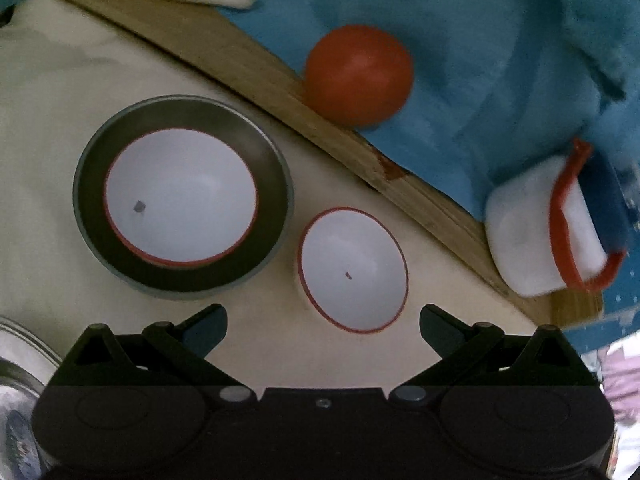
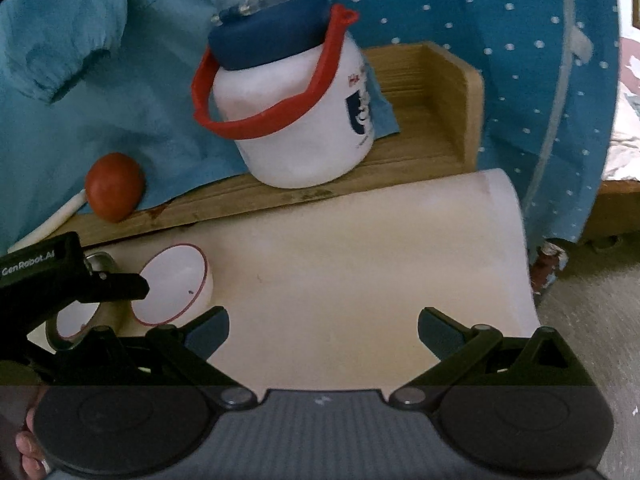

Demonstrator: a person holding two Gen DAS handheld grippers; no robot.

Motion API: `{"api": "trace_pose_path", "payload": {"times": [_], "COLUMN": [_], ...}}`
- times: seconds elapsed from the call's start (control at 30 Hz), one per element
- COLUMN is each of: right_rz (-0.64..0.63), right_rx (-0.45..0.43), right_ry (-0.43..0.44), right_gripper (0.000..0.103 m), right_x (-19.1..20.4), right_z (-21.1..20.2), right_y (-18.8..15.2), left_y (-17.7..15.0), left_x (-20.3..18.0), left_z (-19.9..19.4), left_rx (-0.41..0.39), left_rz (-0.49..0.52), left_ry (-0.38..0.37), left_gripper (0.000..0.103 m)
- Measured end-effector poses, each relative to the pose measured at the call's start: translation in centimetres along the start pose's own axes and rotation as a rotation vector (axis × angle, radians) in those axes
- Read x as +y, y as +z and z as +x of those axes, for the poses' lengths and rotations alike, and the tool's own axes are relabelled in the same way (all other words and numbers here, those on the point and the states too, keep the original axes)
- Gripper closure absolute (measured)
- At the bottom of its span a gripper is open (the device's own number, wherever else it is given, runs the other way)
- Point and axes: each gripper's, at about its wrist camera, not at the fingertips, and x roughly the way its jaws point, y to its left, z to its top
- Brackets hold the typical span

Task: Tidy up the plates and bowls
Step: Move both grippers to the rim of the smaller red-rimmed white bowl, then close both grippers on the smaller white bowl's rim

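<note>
On the cream table top, a white bowl with a red rim [image 1: 180, 196] sits inside a dark metal plate [image 1: 100, 236]. A second red-rimmed white bowl [image 1: 352, 270] stands alone to its right, just ahead of my open left gripper [image 1: 323, 324], which holds nothing. In the right wrist view that lone bowl [image 2: 172, 284] lies at the left, with the left gripper's fingers [image 2: 116, 286] hovering over it. The nested bowl [image 2: 74, 320] shows partly behind them. My right gripper [image 2: 323, 328] is open and empty above bare table.
A wooden ledge [image 1: 280, 76] runs along the table's far side, draped with blue cloth [image 1: 480, 40]. On it rest a red ball [image 1: 358, 76] and a white jug with a red handle [image 2: 296, 112]. A shiny metal dish [image 1: 20, 364] sits at the lower left. The table edge [image 2: 524, 248] drops off at the right.
</note>
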Motion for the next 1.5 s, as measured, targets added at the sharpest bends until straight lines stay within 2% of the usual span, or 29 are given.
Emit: {"api": "trace_pose_path", "payload": {"times": [0.1,0.37,0.53,0.77,0.9,1.0,1.07,1.37,1.5], "right_rz": [-0.023,-0.066,-0.065,-0.083,-0.083,-0.084,-0.08,-0.075,-0.072], "right_rx": [0.007,0.033,0.058,0.076,0.081,0.088,0.088,0.109,0.109], "right_ry": [0.026,0.094,0.127,0.159,0.177,0.182,0.191,0.222,0.226], "right_gripper": [0.001,0.014,0.019,0.021,0.029,0.037,0.039,0.052,0.053], "right_x": [0.4,1.9,2.7,3.6,3.9,4.0,4.0,4.3,4.5], "right_z": [0.9,3.3,4.8,6.0,6.4,6.7,6.8,7.5,7.6], "right_y": [0.5,1.7,2.2,2.6,2.6,2.6,2.5,2.6,2.5], "left_y": [0.1,0.2,0.0,0.1,0.1,0.0,0.0,0.0,0.1], "left_x": [0.2,1.5,1.6,1.8,1.7,1.7,1.8,1.9,2.0], "left_z": [0.4,1.1,1.0,1.4,1.5,1.4,1.2,1.7,2.1], "left_rx": [-0.006,-0.007,-0.018,-0.024,-0.024,-0.027,-0.028,-0.011,-0.008], "left_rz": [-0.037,-0.121,-0.124,-0.125,-0.134,-0.131,-0.127,-0.122,-0.121], "left_ry": [0.008,0.017,0.01,0.006,0.001,0.003,0.002,-0.013,-0.012], "left_gripper": [0.002,0.011,0.014,0.025,0.03,0.038,0.046,0.069,0.071]}}
